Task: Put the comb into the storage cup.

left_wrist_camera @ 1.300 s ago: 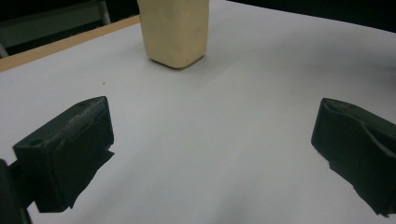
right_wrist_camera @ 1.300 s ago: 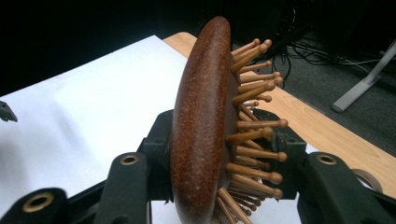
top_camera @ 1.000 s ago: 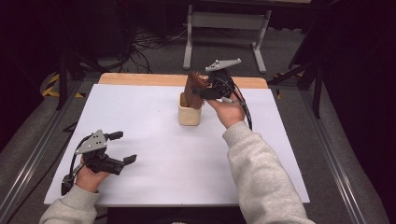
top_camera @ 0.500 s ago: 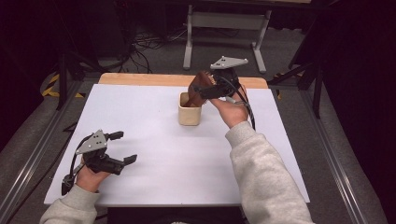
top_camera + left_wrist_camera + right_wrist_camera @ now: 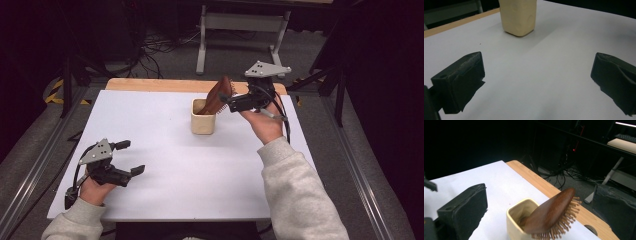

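1. The table is covered by a white sheet, with a strip of bare wood showing along its far edge.
2. My right gripper is raised over the far middle of the table, just beside the cup. Its fingers are spread wide apart, clamped on nothing.
3. My left gripper sits low over the near left corner of the table, well apart from the cup. Its fingers are wide apart with nothing between them.
4. The cream cup stands upright on the white sheet, toward the far middle.
5. The brown wooden hairbrush stands handle-down in the cup, leaning out over the rim toward my right gripper, bristles facing down.
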